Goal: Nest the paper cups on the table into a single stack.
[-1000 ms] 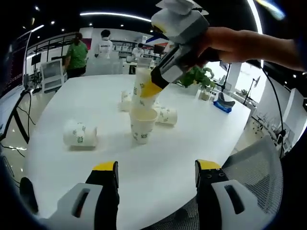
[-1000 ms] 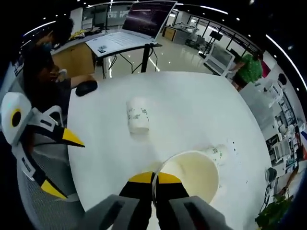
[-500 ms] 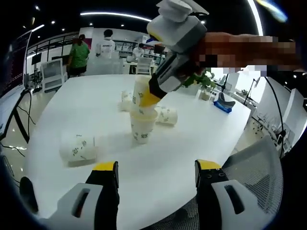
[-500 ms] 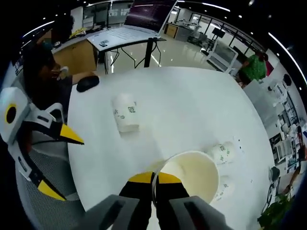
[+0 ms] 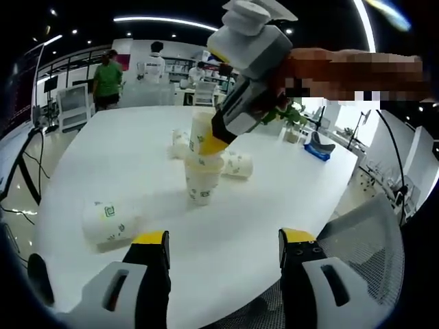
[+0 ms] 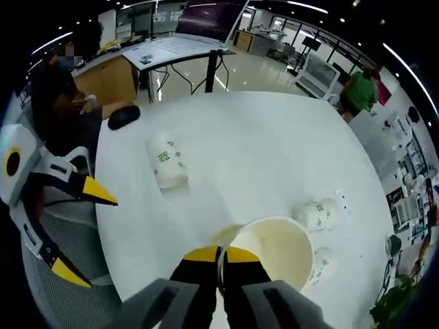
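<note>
in the left gripper view the left gripper (image 5: 223, 250) rises from six o'clock with its yellow-tipped jaws spread apart and nothing between them, over the round white table (image 5: 123, 151). near the picture's centre an upright white paper cup with green print (image 5: 203, 179) stands on the table, and a second white paper cup (image 5: 202, 133) is partly nested into its mouth, tilted toward eleven o'clock. the right gripper (image 5: 221, 133), coming in from one o'clock, is clenched on that upper cup's rim. a white paper cup lying on its side (image 5: 108, 221) is at eight o'clock. just beyond the stack, two more white cups lie on their sides, one at two o'clock of it (image 5: 236, 165) and one at eleven o'clock of it (image 5: 180, 144).

in the right gripper view the same pinched jaws (image 6: 220, 264) grip the rim of the held cup (image 6: 274, 250), its open mouth facing the camera.
</note>
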A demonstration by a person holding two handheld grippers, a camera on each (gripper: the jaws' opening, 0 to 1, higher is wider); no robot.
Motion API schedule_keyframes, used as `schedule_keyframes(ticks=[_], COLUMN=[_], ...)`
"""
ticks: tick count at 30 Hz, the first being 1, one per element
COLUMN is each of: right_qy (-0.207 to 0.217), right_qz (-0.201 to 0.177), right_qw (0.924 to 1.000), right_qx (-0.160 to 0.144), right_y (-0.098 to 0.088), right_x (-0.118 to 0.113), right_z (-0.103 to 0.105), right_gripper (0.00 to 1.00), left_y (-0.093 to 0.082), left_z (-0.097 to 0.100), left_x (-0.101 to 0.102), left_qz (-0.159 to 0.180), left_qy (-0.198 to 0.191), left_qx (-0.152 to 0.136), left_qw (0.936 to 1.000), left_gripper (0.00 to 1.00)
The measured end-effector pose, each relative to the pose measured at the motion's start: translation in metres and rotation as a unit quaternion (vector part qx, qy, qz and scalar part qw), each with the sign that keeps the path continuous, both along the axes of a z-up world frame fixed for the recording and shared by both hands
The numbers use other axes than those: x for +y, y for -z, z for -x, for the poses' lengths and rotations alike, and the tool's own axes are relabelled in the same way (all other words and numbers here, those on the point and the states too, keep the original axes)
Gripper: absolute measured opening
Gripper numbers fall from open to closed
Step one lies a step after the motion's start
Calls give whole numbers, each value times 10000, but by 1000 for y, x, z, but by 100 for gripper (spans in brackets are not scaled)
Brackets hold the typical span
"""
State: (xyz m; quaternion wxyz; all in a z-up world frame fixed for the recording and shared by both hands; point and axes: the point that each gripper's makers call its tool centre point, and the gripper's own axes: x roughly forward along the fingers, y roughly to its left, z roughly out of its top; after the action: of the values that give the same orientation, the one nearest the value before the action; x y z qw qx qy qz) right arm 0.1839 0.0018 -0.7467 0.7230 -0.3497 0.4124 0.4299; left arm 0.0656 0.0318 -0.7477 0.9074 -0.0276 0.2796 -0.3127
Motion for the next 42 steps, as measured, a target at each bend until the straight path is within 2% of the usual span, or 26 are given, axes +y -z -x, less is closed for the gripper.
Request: schedule_keyframes(ticks=[20, 36, 39, 42], right_qy=[-19, 40, 83, 109], right_qz=[111, 116, 58, -3], right_qw=[9999, 9999, 9999, 9999], right_qx=[21, 17, -19, -123], right_y=[5, 7, 6, -1], right_x=[-1, -3, -3, -7], right_z=[3, 2, 1, 1], right_gripper=[0, 7, 8, 8], left_y=[-3, -2, -12, -17], left_z=[2, 0, -9, -15], left_x=[-2, 2, 14, 49], left_qz=[23, 15, 273, -3], left_qy=[43, -10, -398, -825], left_qx=[7, 14, -25, -152], left_qw=[10000, 10000, 9988, 9965], left_gripper=[63, 63, 63, 64])
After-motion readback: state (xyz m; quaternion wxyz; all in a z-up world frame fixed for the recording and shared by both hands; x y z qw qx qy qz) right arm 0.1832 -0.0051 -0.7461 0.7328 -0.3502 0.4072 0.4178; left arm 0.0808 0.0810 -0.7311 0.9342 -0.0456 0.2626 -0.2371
